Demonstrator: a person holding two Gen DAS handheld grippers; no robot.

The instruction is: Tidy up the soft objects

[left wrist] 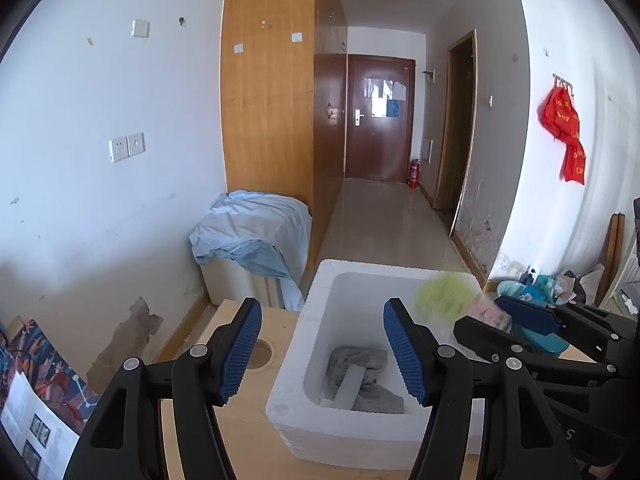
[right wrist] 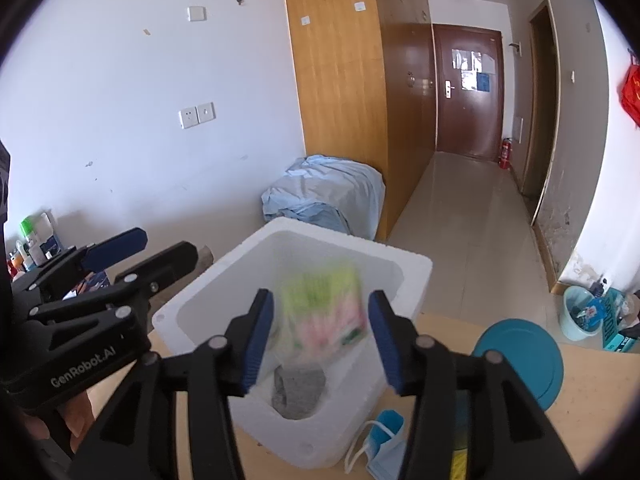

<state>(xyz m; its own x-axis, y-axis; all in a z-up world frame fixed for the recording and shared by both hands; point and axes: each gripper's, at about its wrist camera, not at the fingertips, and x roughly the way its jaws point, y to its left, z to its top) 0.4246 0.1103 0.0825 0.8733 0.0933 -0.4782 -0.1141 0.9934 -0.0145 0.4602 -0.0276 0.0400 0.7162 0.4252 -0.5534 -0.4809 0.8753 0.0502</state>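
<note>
1. My right claw [right wrist: 318,344] is standing open, its pads clear of the blurred green-and-pink packet [right wrist: 324,312] between them, over the white foam box [right wrist: 412,268].
2. My left claw [left wrist: 324,354] is gaping empty above the grey cloth [left wrist: 360,376] in that box.

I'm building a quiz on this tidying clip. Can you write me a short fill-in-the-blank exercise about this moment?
1. A ____ cloth already lies on the bottom of the white foam box.
2. The blurred green and pink packet is over the foam ____.
3. The right gripper has its jaws ____, pads off the packet.
4. Beside the box lies a blue face ____.

Missing words: grey; box; open; mask
</note>
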